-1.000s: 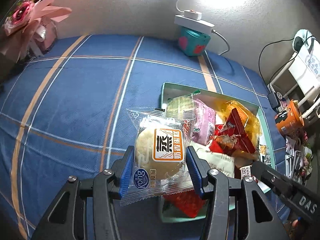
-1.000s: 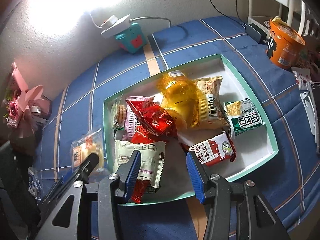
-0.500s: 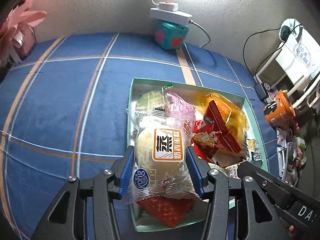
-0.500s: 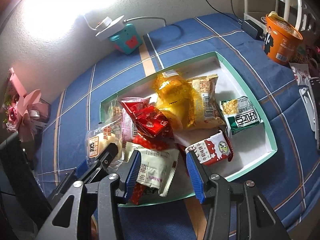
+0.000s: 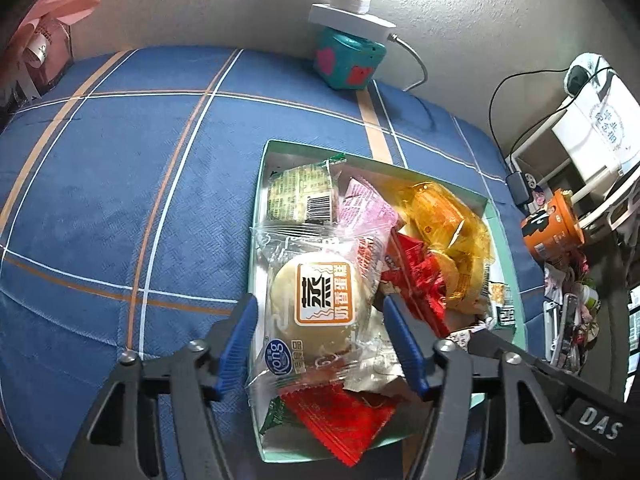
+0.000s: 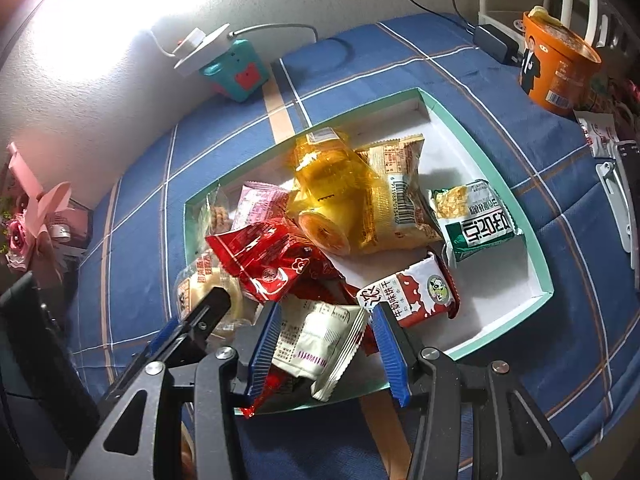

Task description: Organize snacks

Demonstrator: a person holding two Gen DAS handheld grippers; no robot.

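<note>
Left wrist: cake packet (image 5: 320, 300) between opening jaws

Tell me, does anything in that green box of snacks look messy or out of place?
Yes. The snacks are heaped at one end of the green box, leaving the other end bare. A red packet pokes over the rim. The left gripper is opening around a clear-wrapped cake lying on the pile.

Home bedroom, plaid bedspread (image 5: 120, 184), bouquet (image 6: 28, 232)
</note>
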